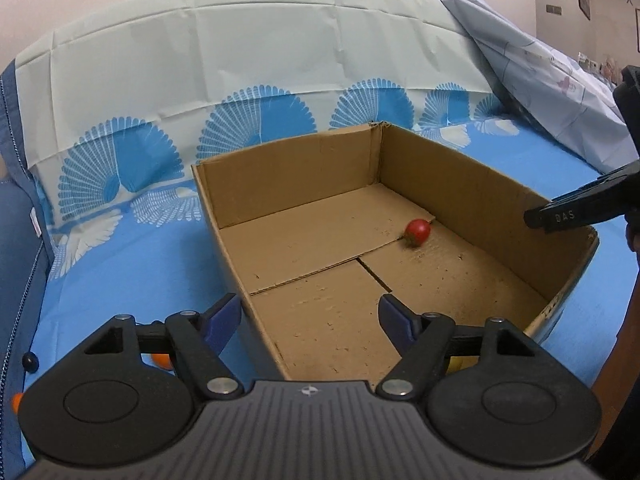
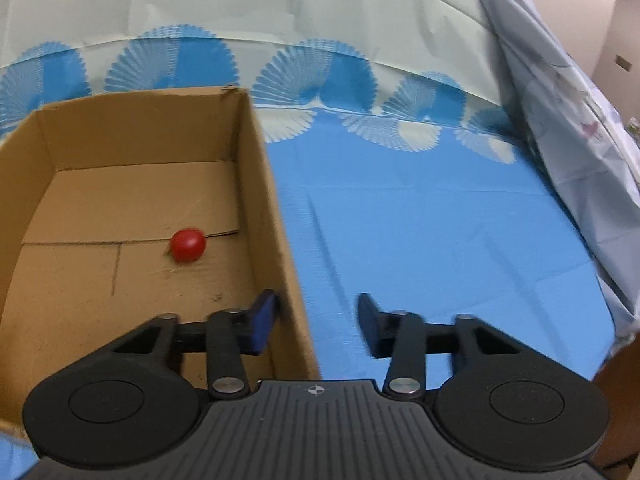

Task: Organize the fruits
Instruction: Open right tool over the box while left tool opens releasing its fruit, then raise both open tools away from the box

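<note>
One small red fruit (image 1: 418,232) lies on the floor of the open cardboard box (image 1: 460,184), close to the edge of a bottom flap and nearer to the far right wall than to the left one. From my right wrist camera I see the same fruit (image 2: 187,244), alone on the box floor.

My left gripper (image 1: 310,316) hangs over the near end of the box with its jaws standing wide apart, and nothing is between them. One blue pad is outside the left wall of the box, the other is over the box floor.

My right gripper (image 2: 316,322) is over the right wall of the box (image 2: 256,184). Its jaws are apart, narrower than the left ones, and they hold nothing; one pad is over the inside of the box, the other over the blue cloth (image 2: 440,232). In the left view, a black part of the right gripper (image 1: 580,210) reaches in from the right, above the box rim.

Near the left gripper's body I see some orange pieces (image 1: 162,360) on the cloth, mostly hidden; I cannot tell what they are.
</note>
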`<state>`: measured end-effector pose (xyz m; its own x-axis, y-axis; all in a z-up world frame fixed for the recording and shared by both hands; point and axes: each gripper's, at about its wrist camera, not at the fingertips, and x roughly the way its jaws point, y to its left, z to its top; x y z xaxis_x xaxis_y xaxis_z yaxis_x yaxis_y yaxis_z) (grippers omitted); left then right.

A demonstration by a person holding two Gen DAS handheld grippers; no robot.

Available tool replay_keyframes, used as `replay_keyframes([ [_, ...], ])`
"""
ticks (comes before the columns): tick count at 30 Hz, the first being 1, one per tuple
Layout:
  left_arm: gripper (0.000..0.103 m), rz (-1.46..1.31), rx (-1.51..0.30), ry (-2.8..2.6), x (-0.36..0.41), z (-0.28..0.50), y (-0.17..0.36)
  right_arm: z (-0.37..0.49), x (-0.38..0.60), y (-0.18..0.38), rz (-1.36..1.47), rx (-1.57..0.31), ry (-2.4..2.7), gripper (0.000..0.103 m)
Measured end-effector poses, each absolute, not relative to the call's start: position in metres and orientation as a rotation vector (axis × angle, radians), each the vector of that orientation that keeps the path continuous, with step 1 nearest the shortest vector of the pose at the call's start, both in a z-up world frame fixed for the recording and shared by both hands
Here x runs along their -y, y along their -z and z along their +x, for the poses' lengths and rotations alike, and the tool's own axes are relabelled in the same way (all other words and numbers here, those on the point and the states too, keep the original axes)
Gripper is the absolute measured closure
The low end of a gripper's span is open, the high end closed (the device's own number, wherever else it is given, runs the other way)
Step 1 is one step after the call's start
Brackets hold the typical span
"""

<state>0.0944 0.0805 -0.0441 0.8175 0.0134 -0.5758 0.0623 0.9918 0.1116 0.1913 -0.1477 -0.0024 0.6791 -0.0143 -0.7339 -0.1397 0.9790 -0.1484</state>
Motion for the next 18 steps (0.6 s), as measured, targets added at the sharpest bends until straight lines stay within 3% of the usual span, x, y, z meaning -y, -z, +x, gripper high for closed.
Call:
replay_keyframes([
  [1, 0.027, 0.126, -0.611, 0.024, -0.081, 0.094, 0.044, 0.190, 0.147, 0.002, -0.203, -0.821, -0.084, 0.074],
  [2, 0.028, 0.124, -0.609, 0.021, -0.082, 0.094, 0.044, 0.189, 0.146, 0.001, -0.201, -0.821, -0.100, 0.085],
  [10, 0.037, 0.087, -0.598, 0.029, -0.088, 0.095, 0.043, 0.185, 0.149, -0.004, -0.166, -0.802, -0.110, 0.086],
  [18, 0.037, 0.110, -0.592, 0.035, -0.083, 0.095, 0.045, 0.182, 0.155, -0.006, -0.162, -0.793, -0.098, 0.087],
])
